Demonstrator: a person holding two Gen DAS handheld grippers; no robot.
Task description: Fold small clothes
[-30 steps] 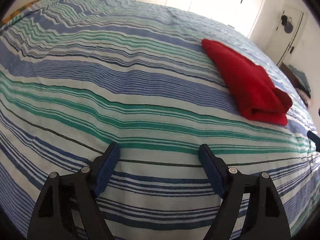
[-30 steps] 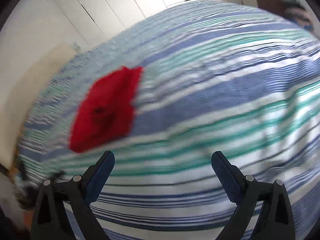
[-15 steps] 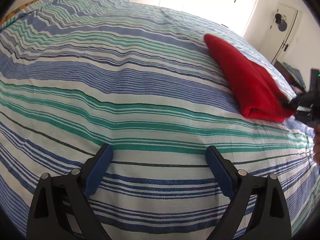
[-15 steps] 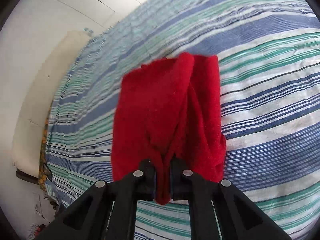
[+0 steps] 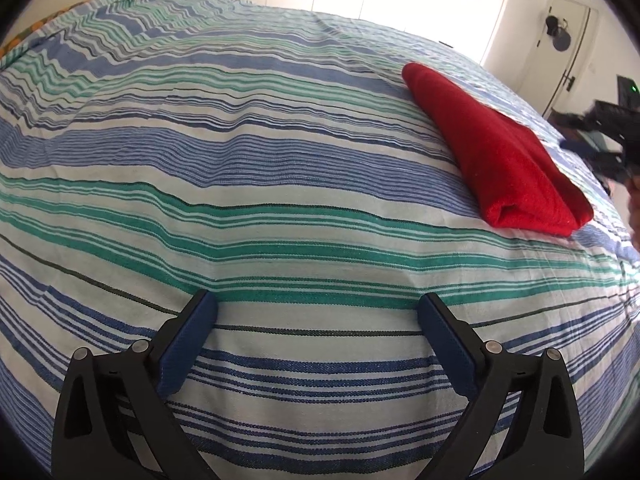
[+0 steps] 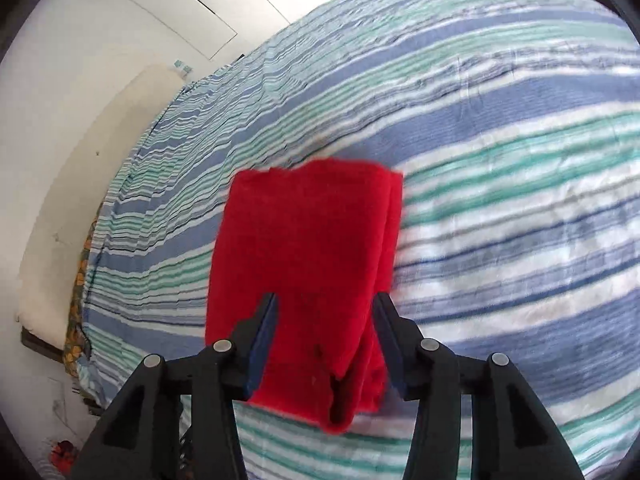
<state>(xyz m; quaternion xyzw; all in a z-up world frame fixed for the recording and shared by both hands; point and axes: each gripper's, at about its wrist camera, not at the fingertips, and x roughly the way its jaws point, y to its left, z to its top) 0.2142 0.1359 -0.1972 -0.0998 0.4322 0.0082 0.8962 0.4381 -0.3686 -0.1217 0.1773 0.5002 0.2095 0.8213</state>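
change since earlier: right gripper (image 6: 325, 322) was clamped tight on the near edge of the red garment (image 6: 308, 248) half a second ago; jaws now stand partly spread, one each side of the cloth's near end, gripping nothing. Garment sits flatter, with no pinched ridge between the jaws. Left gripper (image 5: 317, 326) barely shifted.
garment location: folded into a compact block on the striped bedspread (image 5: 256, 184), far right in the left wrist view (image 5: 500, 160), well apart from the left gripper.
fold state: layers stacked, rolled fold edge facing the left camera; one loose layer edge sticks out at the near end in the right view. Judged folded or nearly so.
right claw: roughly half open, empty, straddling the cloth. Probably a release after tugging the stack square.
left claw: wide open, empty, low over bare bedspread. Looks parked out of the way, as this step needs one hand.
right view: blurred, so exact pad-to-cloth contact can't be told.
risk: a jaw pad could snag the loose layer on pull-back.
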